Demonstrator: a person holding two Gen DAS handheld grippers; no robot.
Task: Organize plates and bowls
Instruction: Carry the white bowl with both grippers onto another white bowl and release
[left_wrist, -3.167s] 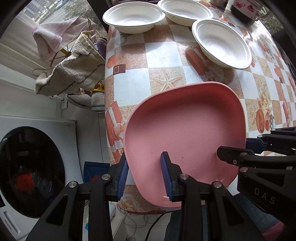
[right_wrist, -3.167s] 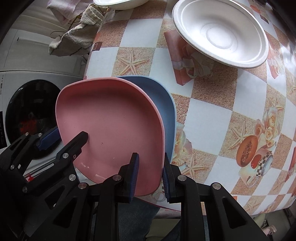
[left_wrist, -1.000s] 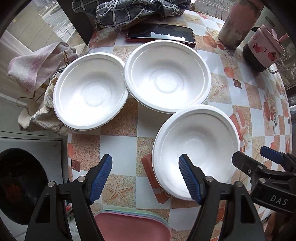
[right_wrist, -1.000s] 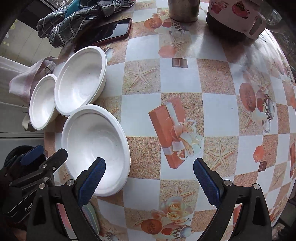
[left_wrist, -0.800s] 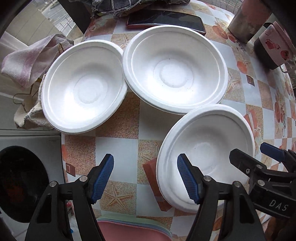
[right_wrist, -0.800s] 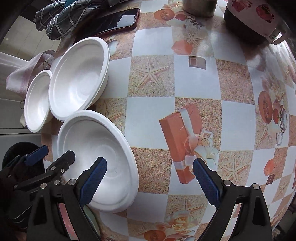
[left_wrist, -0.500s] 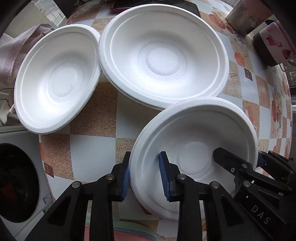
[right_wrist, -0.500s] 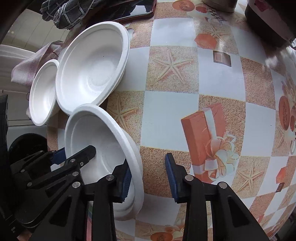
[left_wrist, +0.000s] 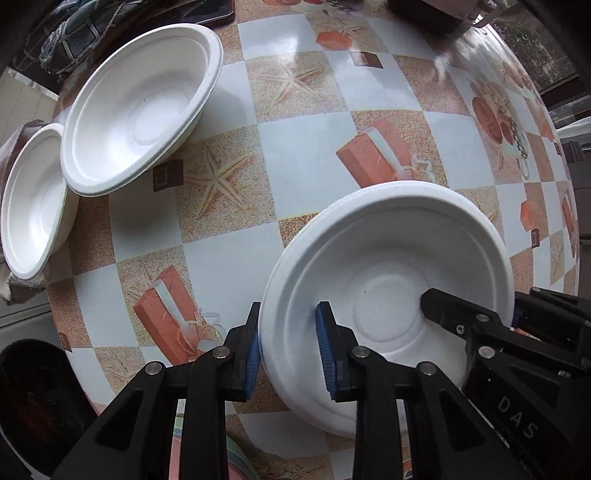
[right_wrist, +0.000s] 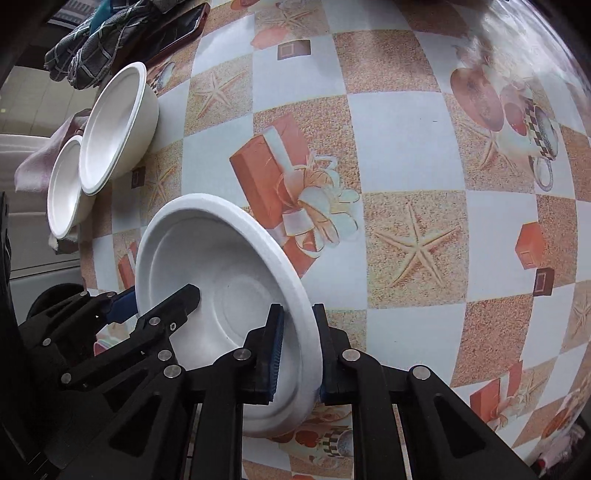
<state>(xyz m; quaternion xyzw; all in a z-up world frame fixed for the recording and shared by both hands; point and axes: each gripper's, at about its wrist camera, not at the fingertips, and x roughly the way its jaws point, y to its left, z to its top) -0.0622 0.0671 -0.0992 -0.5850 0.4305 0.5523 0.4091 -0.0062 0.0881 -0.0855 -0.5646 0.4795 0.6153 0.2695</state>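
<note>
1. At the far left edge of the worktop (left_wrist: 303, 155) sits your smallest white bowl (left_wrist: 33, 199), partly over a crumpled cloth (left_wrist: 22, 288) at the worktop's rim.
2. Just right of it stands a larger white bowl (left_wrist: 140, 107), its rim overlapping the small one's. Beyond that, at the far left corner, lie a dark checked cloth (right_wrist: 99, 44) and a phone (right_wrist: 173, 33).
3. Your left hand-held gripper (left_wrist: 288, 347) has just been closing and now pinches the near-left rim of the third white bowl (left_wrist: 391, 288), one blue pad outside the wall and one inside it.
4. That bowl is in the near middle of the worktop, above the patterned oilcloth, and well apart from the other two. In the right wrist view it looks tilted, with its left side higher.
5. Your right hand-held gripper (right_wrist: 297, 347) has likewise just been closing, and it clamps the same bowl's near-right rim between its pads.
6. Each gripper shows in the other's view, holding opposite sides of the bowl.
7. Near the bottom edge of the left wrist view, a sliver of stacked coloured plates (left_wrist: 236, 461) peeks out under the left gripper; I cannot tell how many.
</note>
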